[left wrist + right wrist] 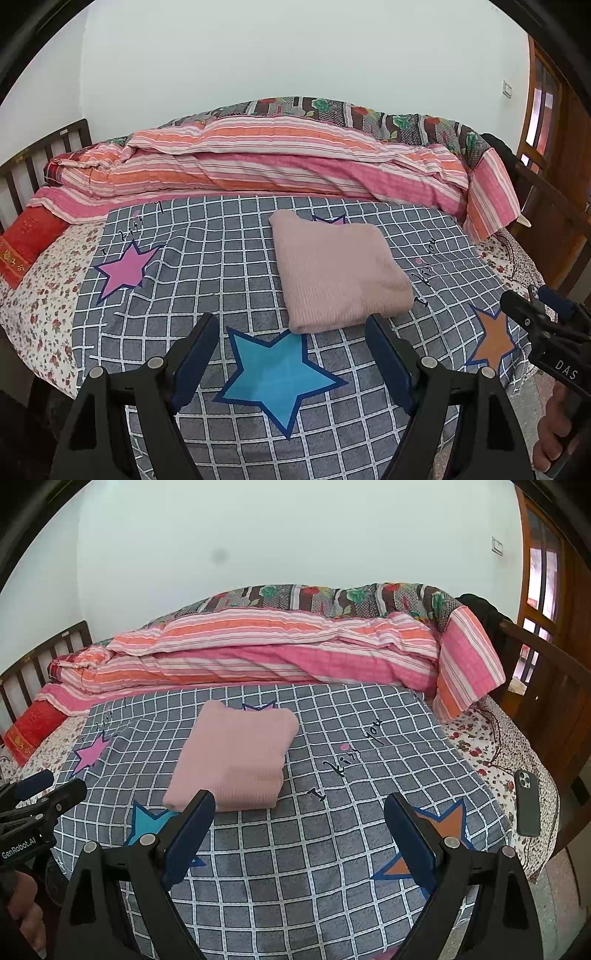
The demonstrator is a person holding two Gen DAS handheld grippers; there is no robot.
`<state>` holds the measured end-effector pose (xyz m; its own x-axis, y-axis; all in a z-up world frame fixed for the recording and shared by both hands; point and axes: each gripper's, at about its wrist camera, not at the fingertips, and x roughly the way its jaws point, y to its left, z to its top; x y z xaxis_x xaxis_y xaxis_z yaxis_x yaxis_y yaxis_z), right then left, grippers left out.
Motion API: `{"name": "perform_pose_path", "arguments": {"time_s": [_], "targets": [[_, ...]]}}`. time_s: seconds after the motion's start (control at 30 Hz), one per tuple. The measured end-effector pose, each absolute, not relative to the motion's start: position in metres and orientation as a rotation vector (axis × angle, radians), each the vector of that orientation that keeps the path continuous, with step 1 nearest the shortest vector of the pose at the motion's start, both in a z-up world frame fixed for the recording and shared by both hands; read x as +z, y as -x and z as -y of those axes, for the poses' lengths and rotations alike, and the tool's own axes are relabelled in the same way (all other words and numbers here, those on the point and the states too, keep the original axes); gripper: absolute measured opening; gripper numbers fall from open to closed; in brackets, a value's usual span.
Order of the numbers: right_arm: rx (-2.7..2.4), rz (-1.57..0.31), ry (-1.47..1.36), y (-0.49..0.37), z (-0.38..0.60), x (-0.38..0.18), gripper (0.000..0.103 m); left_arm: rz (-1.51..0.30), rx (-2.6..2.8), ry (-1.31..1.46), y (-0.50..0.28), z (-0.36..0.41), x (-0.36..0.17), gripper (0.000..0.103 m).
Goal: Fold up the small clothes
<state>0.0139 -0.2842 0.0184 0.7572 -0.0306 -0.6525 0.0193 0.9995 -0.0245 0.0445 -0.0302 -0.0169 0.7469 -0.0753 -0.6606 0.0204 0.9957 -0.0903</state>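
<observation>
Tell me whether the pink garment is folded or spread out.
Folded: the pink garment lies as a compact, layered rectangle on the checked sheet, no sleeves showing.

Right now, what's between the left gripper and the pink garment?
Only bare checked sheet with the blue star; the left gripper hangs open just short of the pink garment, seen in the left wrist view.

Bedroom, bed set against a pale wall [280, 55].
You face a bed with a dark slatted wooden headboard [40, 155] at left; a grey checked sheet [295, 878] with stars lies over a floral one. A striped pink-orange quilt [280, 162] is bunched along the wall. A wooden door [543, 576] with glass panes stands right.
</observation>
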Motion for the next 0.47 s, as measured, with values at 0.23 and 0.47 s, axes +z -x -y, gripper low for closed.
{"name": "perform_pose_path", "arguments": {"time_s": [0.23, 0.47], "targets": [[-0.023, -0.71, 0.015, -0.0123, 0.2846, 0.0192, 0.092, -0.721, -0.049, 0.079, -0.0419, 0.0293, -0.0152, 0.08], [-0.026, -0.704, 0.016, -0.0094, 0.2857, 0.025, 0.092, -0.721, -0.055, 0.075, -0.042, 0.0291, -0.0141, 0.08]]}}
